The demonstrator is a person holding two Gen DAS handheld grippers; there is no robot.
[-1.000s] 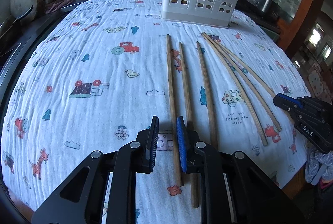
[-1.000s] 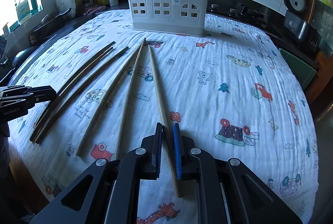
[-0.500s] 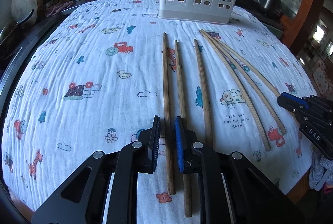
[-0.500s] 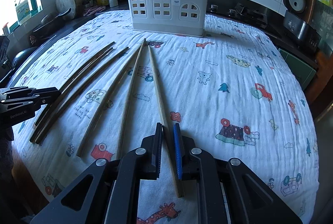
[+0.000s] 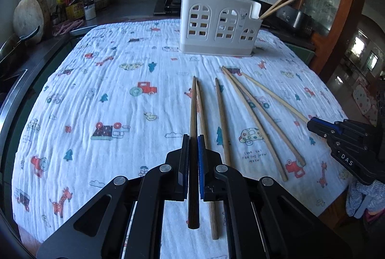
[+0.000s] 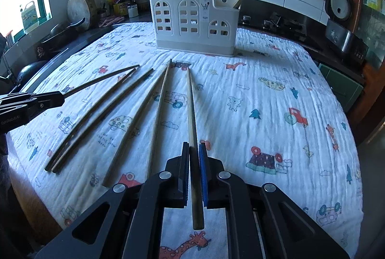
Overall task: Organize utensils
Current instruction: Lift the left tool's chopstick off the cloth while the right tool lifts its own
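My left gripper [image 5: 193, 138] is shut on a dark wooden chopstick [image 5: 193, 114] and holds it above the patterned cloth [image 5: 96, 90]. My right gripper [image 6: 194, 147] is shut on a light wooden chopstick [image 6: 191, 109], also raised off the cloth. Several more chopsticks [image 5: 243, 109] lie side by side on the cloth between the grippers; they also show in the right wrist view [image 6: 134, 114]. A white utensil holder [image 5: 219, 25] stands at the far side with chopsticks in its end compartments; the right wrist view shows it too [image 6: 195, 20].
The right gripper shows at the right edge of the left wrist view [image 5: 346, 143]; the left gripper shows at the left edge of the right wrist view [image 6: 26, 105]. A counter with bottles [image 5: 72, 3], a wooden board [image 5: 28, 16] and a sink lies left. A rice cooker [image 6: 341, 18] stands right.
Both grippers closed on a chopstick and lifted it off the cloth. The left gripper first shifted left over the outermost dark chopstick. Both views rose.
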